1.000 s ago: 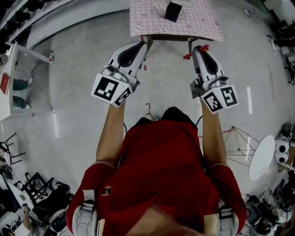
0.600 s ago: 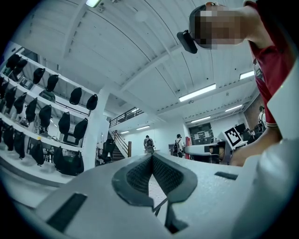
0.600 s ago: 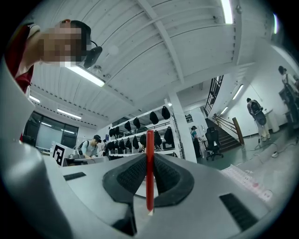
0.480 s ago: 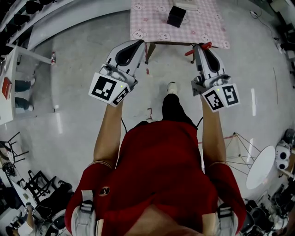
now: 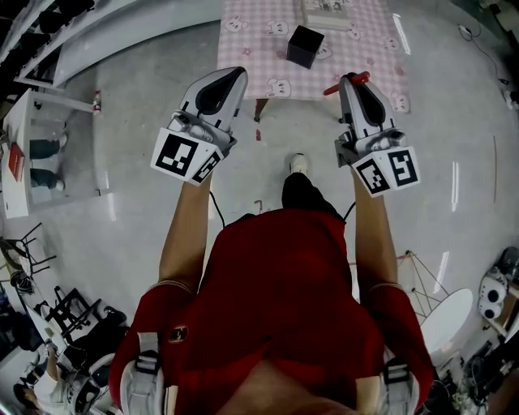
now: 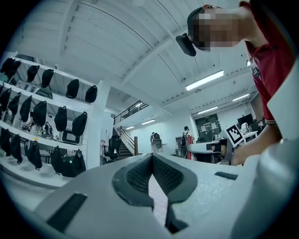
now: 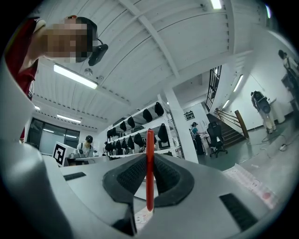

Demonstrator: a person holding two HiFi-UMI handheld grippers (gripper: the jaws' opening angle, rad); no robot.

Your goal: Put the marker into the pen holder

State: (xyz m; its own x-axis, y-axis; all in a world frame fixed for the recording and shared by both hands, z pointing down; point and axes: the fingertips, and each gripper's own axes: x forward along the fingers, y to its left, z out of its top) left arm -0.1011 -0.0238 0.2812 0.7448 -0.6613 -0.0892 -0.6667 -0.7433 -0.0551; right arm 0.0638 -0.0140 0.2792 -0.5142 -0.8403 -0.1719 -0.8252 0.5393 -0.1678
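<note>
A black cube-shaped pen holder point(image 5: 305, 45) stands on the table with the pink checked cloth point(image 5: 259, 36), ahead of both grippers. My right gripper point(image 5: 354, 79) is shut on a red marker point(image 5: 346, 83), whose ends stick out sideways at the jaw tips, over the table's front edge. In the right gripper view the marker point(image 7: 149, 168) stands upright between the dark pads of that gripper point(image 7: 149, 161). My left gripper point(image 5: 238, 74) hangs just short of the table's front left corner. Its pads meet at the tip with nothing between them point(image 6: 152, 158).
A white flat box point(image 5: 326, 10) lies at the table's far edge. White shelving point(image 5: 49, 105) runs along the left, and a round white table point(image 5: 444, 323) stands at the lower right. The person's shoe point(image 5: 298, 164) is on the grey floor below the grippers.
The person has stepped forward, so the table and pen holder sit lower and closer in the head view. Both grippers now reach the table's front edge, the marker still held.
</note>
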